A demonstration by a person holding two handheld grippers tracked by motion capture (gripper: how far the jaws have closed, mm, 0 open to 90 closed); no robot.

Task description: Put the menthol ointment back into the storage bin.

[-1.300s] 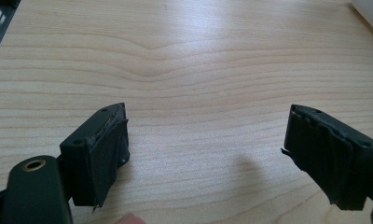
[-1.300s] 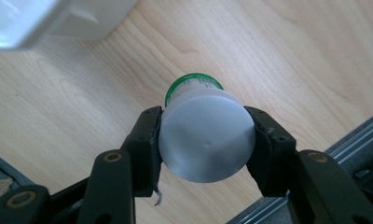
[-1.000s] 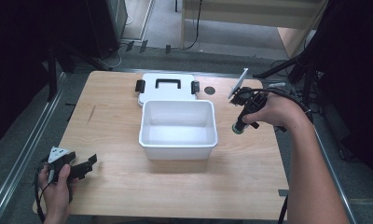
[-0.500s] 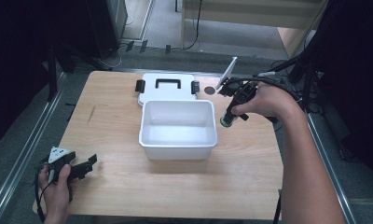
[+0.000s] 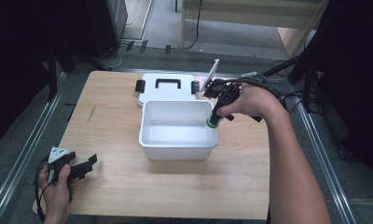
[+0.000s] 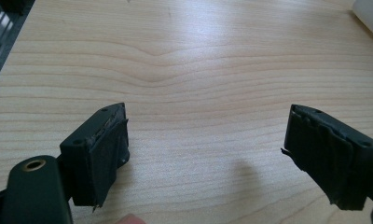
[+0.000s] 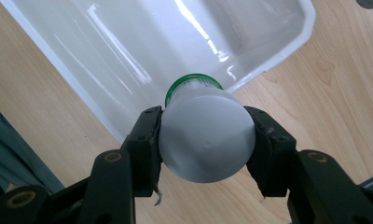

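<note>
1. A white plastic tub (image 5: 177,128) with smooth, glossy walls and rounded corners sits open near the middle of the pale wood-grain bench (image 5: 110,121).
2. Just beyond the tub's far side lies a flat white lid (image 5: 168,86) with a black handle on top and a black latch at each end; whether it touches the tub cannot be told.
3. The right gripper (image 5: 213,116) hangs over the tub's right rim, held in the person's right hand (image 5: 250,100). Its fingers (image 7: 147,140) are clamped on a small bottle (image 7: 205,135), one against each side.
4. In the right gripper view the bottle shows a round, smooth white end toward the camera and a green band farther along; it is above the tub's edge, with the bench beyond.
5. A white flat piece (image 5: 211,74) sticks up from the right gripper's far end, above the lid's right corner.
6. The left gripper (image 5: 89,163) rests at the bench's near left corner, well apart from the tub, in the left hand (image 5: 56,186).
7. Its fingers (image 6: 100,149) stand wide apart over bare wood.
8. Metal rails (image 5: 21,154) run along the floor on both sides of the bench.
</note>
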